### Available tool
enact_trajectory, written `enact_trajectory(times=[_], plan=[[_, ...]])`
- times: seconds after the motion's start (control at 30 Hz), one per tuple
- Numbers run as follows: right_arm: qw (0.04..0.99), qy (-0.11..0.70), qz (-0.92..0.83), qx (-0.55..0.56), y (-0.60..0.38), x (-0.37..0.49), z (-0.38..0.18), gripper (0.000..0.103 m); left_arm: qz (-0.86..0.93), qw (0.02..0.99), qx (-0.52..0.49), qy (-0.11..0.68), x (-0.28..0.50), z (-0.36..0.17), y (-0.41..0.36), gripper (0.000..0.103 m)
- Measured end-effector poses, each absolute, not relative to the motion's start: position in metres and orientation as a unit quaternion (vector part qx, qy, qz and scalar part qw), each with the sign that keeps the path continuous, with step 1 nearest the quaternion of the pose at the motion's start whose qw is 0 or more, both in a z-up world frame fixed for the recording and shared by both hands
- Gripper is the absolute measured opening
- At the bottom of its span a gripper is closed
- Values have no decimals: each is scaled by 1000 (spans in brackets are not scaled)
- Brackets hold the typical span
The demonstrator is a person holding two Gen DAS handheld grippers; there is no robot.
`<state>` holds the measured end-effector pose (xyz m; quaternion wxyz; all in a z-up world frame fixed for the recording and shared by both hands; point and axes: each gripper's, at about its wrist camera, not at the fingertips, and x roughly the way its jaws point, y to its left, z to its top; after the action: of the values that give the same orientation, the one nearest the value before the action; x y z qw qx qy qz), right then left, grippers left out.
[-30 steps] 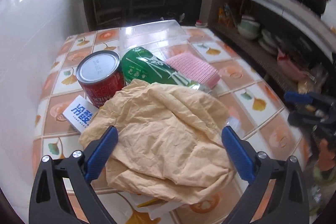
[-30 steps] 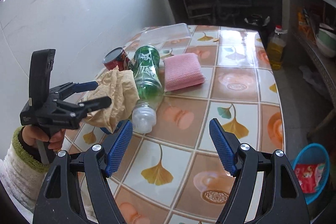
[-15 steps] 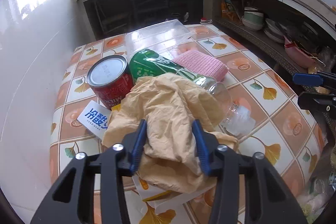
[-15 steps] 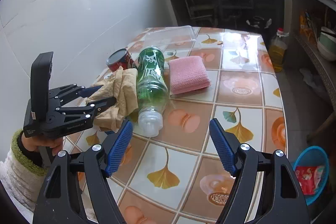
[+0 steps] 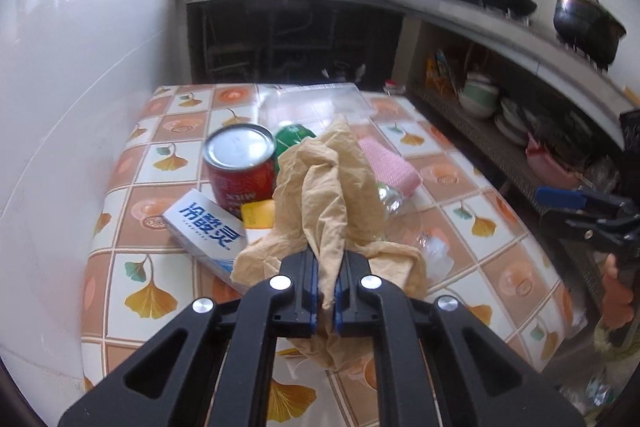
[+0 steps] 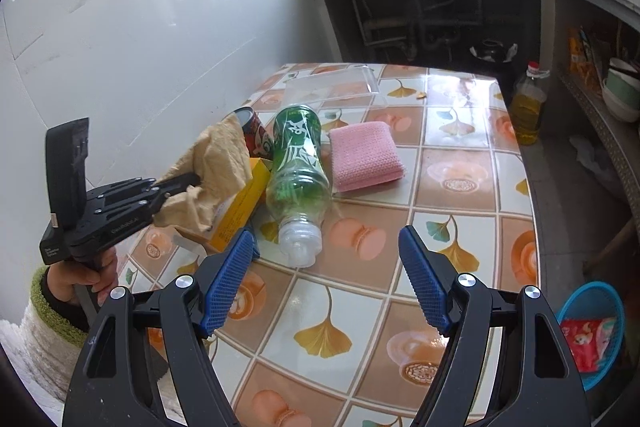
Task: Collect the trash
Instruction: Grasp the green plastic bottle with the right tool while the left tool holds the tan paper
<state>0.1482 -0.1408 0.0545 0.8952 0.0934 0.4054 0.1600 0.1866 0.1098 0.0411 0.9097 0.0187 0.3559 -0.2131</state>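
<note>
Crowding the crumpled paper [image 5: 320, 187] clenched in the left gripper [image 5: 327, 291]: can [image 5: 240, 167], bottle [image 6: 300, 171], toothpaste box [image 5: 204, 231].

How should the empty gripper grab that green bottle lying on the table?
Grip the green bottle across its clear narrow part near the mouth, coming down from above. It lies on its side with the mouth pointing at the right gripper, whose jaws are open, and that end is free of the yellow box.

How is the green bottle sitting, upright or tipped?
Tipped: the green bottle lies on its side on the table, uncapped neck toward the camera.
</note>
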Motion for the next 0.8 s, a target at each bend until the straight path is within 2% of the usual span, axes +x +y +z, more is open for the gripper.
enact_trajectory(times=[0.4, 0.8], plan=[[858, 457, 217, 90, -92, 231, 52, 72, -176, 926, -85, 323, 164, 54, 169, 5], [835, 522, 177, -5, -49, 295, 15, 72, -171, 919, -119, 336, 158, 39, 193, 5]])
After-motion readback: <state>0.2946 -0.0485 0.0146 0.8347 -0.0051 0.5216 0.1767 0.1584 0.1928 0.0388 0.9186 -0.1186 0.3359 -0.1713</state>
